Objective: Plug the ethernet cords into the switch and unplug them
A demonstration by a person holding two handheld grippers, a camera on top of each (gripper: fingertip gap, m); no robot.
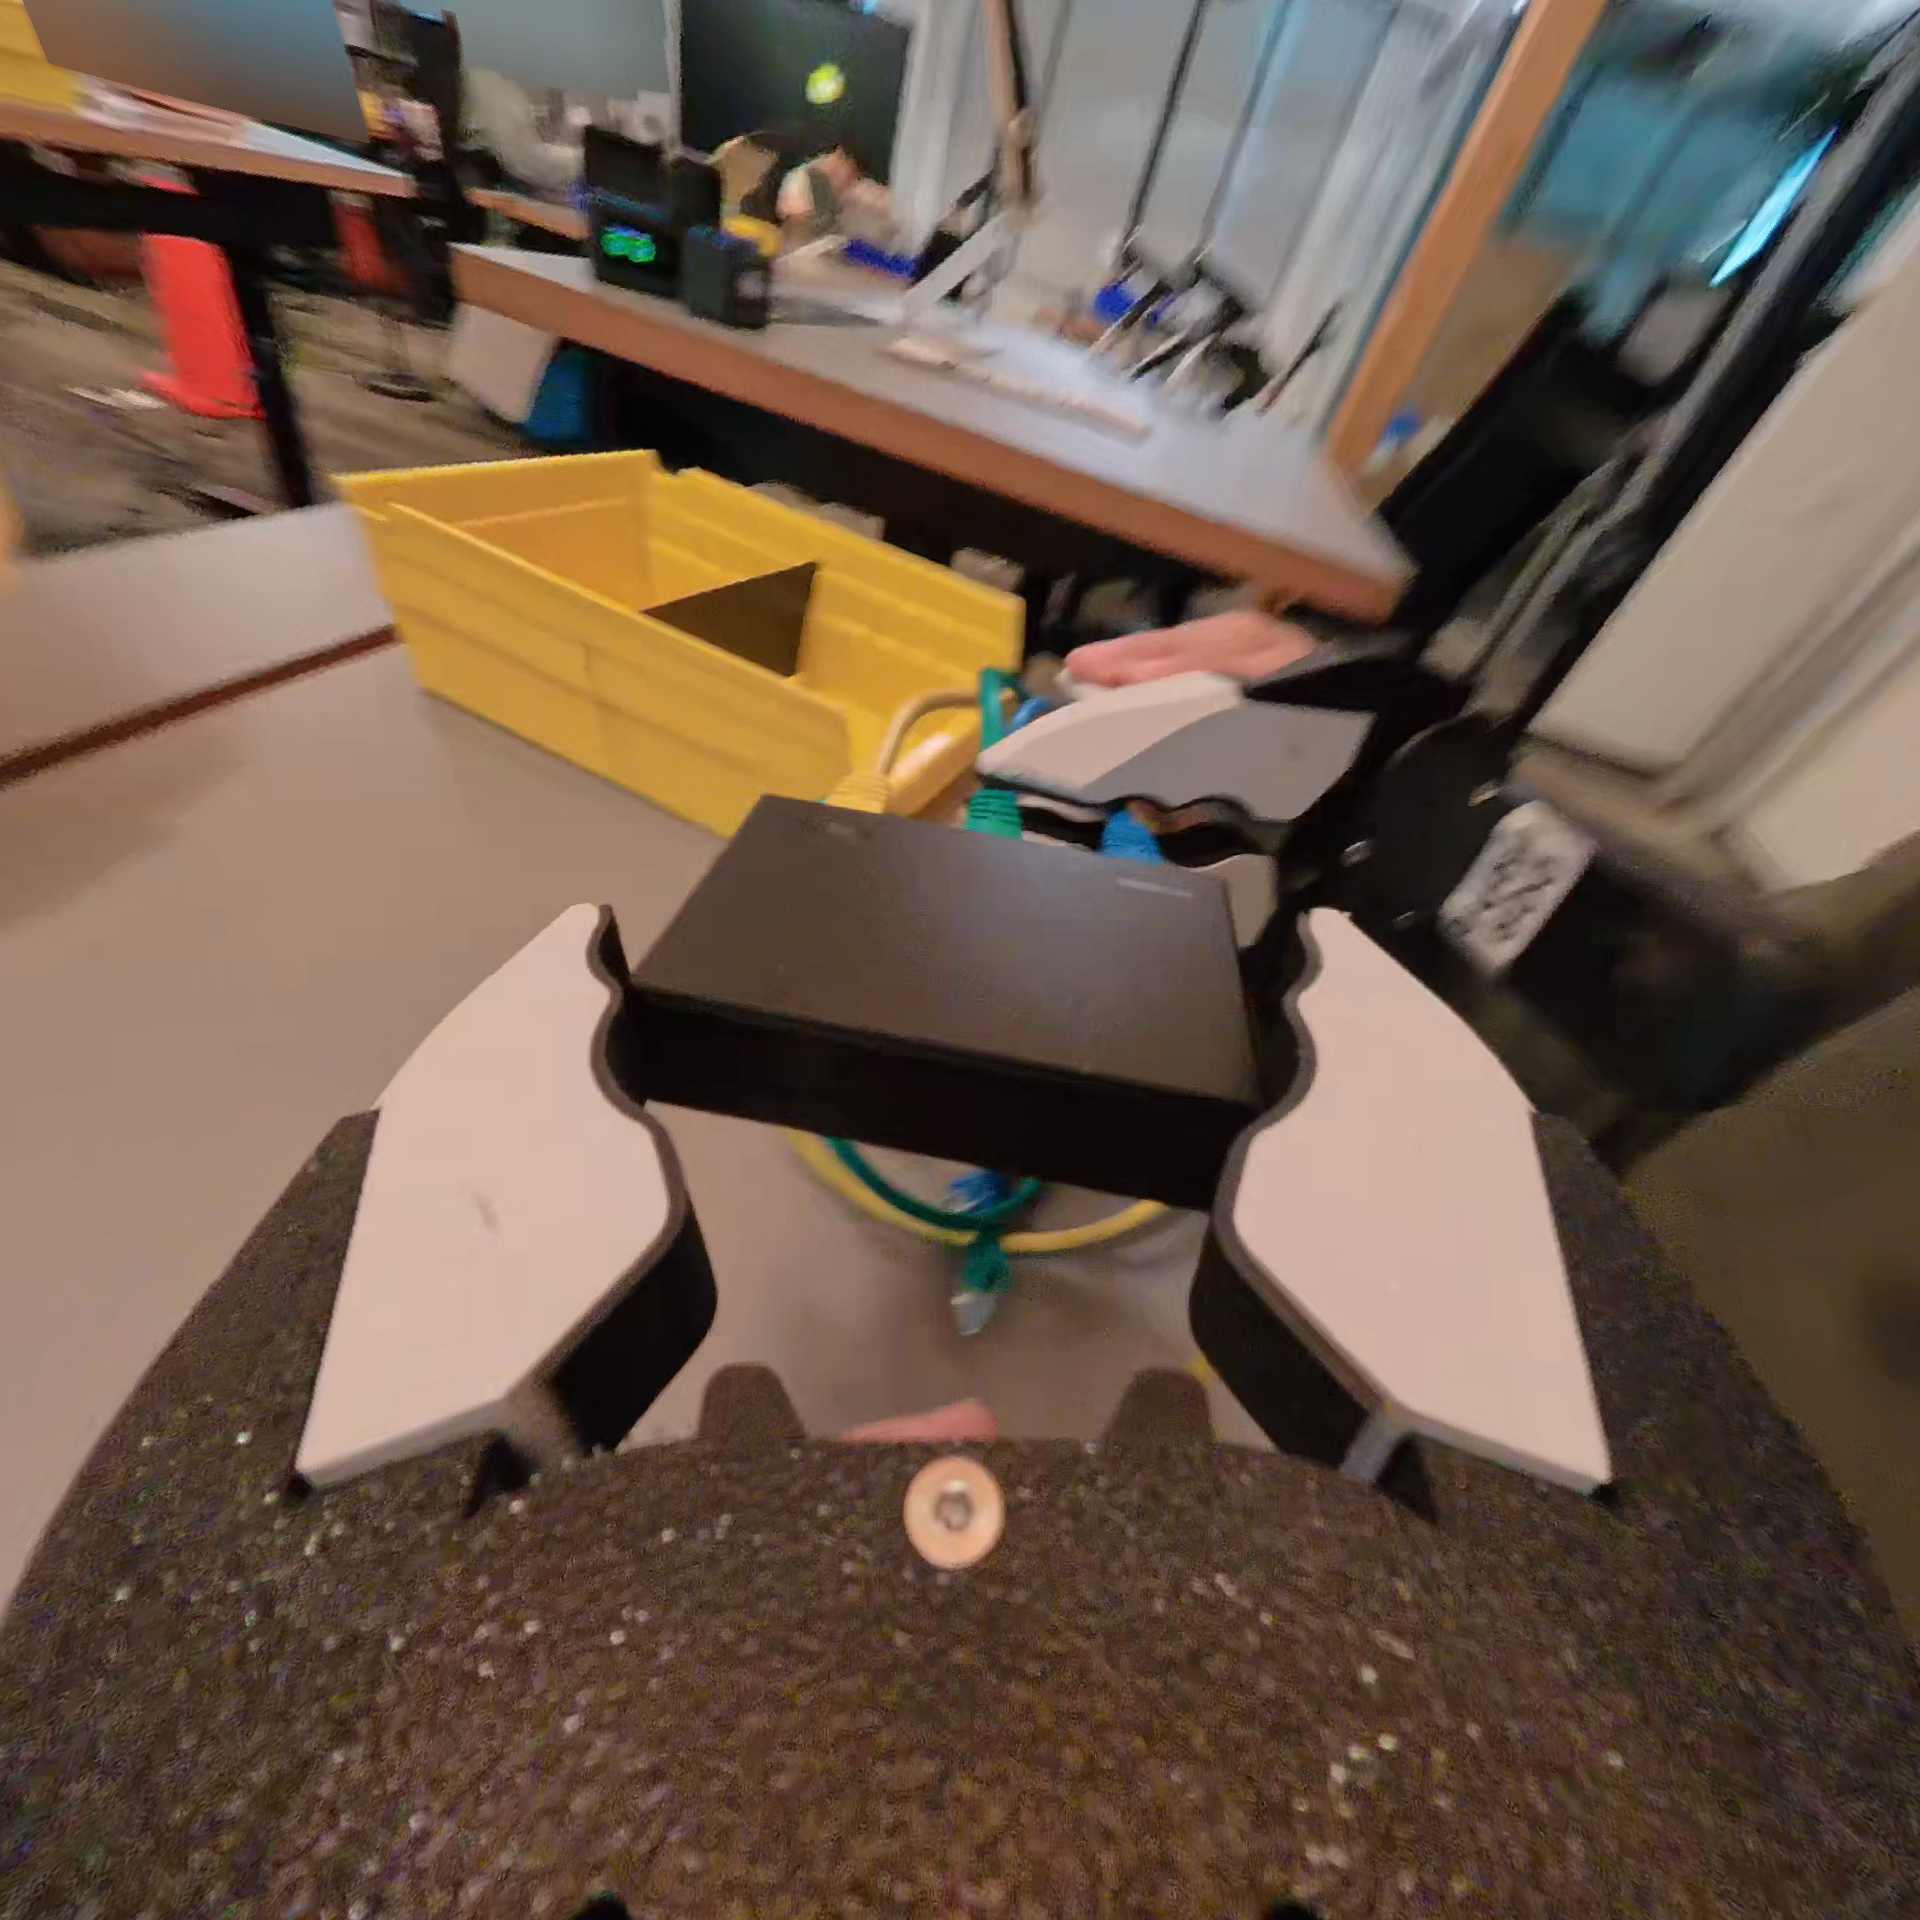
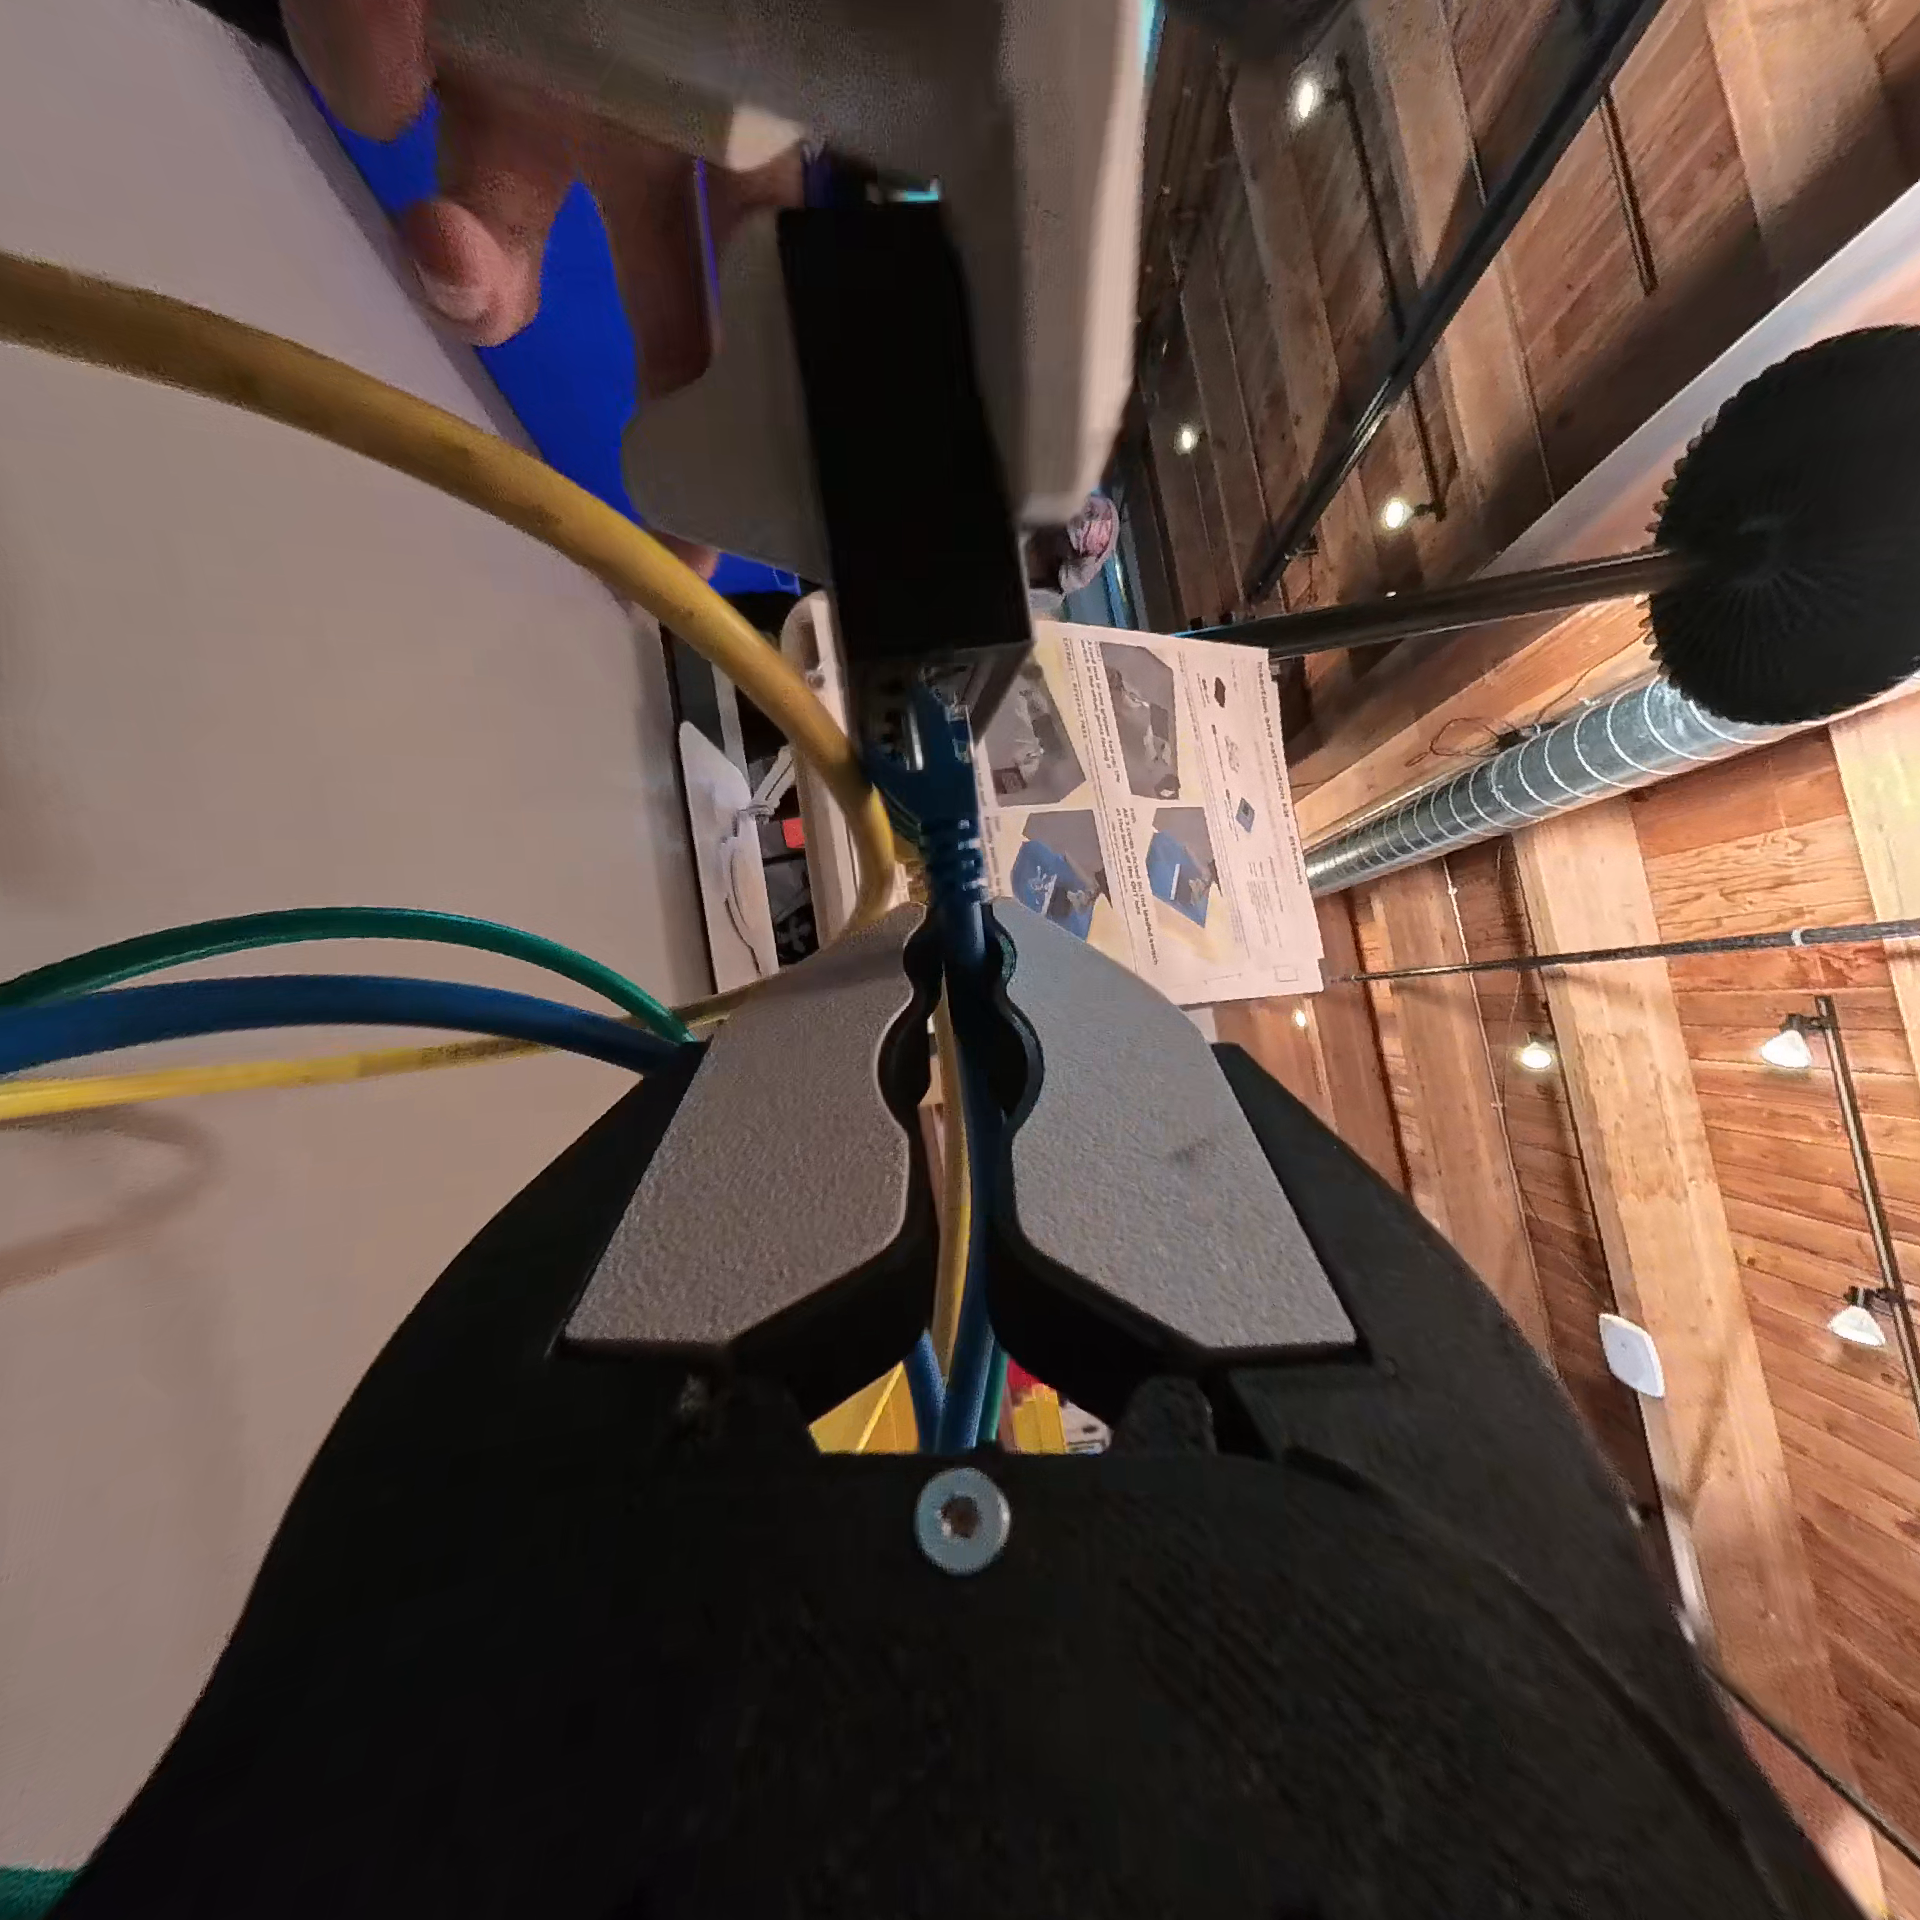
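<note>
One black switch [image 1: 940,971] is pinched by its sides in the left gripper [image 1: 940,1023], lifted above the table [image 1: 260,883]. Three cords are counted: yellow cord [image 2: 499,457], green cord [image 2: 343,925], and blue cord [image 2: 951,821], the last clamped in the right gripper [image 2: 961,997], its plug at the switch's ports. One yellow bin [image 1: 644,613] sits behind.

The left gripper [image 1: 940,1023] is held level, its 2 grey fingers [image 1: 499,1174] spread wide and pressing the sides of a black box. The right gripper [image 2: 961,961] is turned sideways, its 2 fingers almost together, pinching a blue cable.
</note>
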